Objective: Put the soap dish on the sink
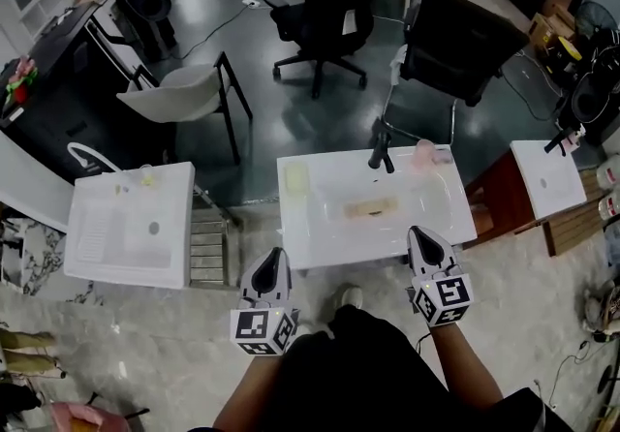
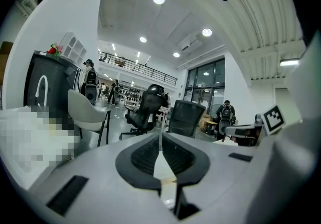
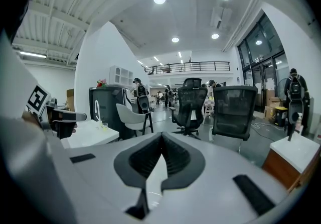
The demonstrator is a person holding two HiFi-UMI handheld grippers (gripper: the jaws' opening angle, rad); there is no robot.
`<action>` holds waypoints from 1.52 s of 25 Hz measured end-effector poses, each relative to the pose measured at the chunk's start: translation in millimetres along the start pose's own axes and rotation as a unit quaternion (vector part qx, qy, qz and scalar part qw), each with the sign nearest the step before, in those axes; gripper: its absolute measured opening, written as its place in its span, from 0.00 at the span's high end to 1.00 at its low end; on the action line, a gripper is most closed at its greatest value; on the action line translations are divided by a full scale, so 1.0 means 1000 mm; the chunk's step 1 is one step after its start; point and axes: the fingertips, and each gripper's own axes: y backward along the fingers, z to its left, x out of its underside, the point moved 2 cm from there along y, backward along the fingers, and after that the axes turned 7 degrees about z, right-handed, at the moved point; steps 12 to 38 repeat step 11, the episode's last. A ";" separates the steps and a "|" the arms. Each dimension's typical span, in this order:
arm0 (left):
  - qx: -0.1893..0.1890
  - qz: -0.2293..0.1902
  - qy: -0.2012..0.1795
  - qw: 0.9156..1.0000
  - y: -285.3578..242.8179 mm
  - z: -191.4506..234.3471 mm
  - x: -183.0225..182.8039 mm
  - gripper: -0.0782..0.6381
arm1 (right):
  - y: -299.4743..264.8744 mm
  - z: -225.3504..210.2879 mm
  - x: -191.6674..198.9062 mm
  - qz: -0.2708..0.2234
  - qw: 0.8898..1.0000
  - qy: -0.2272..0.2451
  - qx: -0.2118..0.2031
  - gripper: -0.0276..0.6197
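Straight ahead at twelve o'clock, the white sink is filling the middle of my view. A second sink is sitting off at nine o'clock, and a black office chair is standing beyond at one o'clock.

At my end, I am holding the left gripper at about seven o'clock of the sink and the right gripper at five o'clock. Both are hanging over its near edge. Each is showing its jaws pressed together tip to tip with nothing between them, so I am carrying nothing.

On the sink, the black tap is standing at the far rim. What I am taking for the soap dish, a tan oblong piece, is lying flat in the basin just on my side of the tap. A pink cup is sitting at the two o'clock corner. A pale yellowish block is resting on the ledge at ten o'clock, too small for me to name.

I am reading this two ways. Either the dish is already lying where it belongs, or it is waiting in the basin to go up onto the ledge. If a grip is wanted, the piece is looking low and flat, so the jaws would be needing to open and come in steeply across its narrow width.
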 end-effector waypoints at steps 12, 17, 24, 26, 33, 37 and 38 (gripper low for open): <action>0.006 -0.001 0.000 1.000 0.029 0.015 0.006 0.86 | 0.011 0.030 0.001 0.002 1.000 -0.015 0.002 0.96; 0.006 -0.001 0.000 1.000 0.029 0.015 0.006 0.86 | 0.011 0.030 0.001 0.002 1.000 -0.015 0.002 0.96; 0.006 -0.001 0.000 1.000 0.029 0.015 0.006 0.86 | 0.011 0.030 0.001 0.002 1.000 -0.015 0.002 0.96; 0.006 -0.001 0.000 1.000 0.029 0.015 0.006 0.86 | 0.011 0.030 0.001 0.002 1.000 -0.015 0.002 0.96; 0.006 -0.001 0.000 1.000 0.029 0.015 0.006 0.86 | 0.011 0.030 0.001 0.002 1.000 -0.015 0.002 0.96; 0.006 -0.001 0.000 1.000 0.029 0.015 0.006 0.86 | 0.011 0.030 0.001 0.002 1.000 -0.015 0.002 0.96; 0.006 -0.001 0.000 1.000 0.029 0.015 0.006 0.86 | 0.011 0.030 0.001 0.002 1.000 -0.015 0.002 0.96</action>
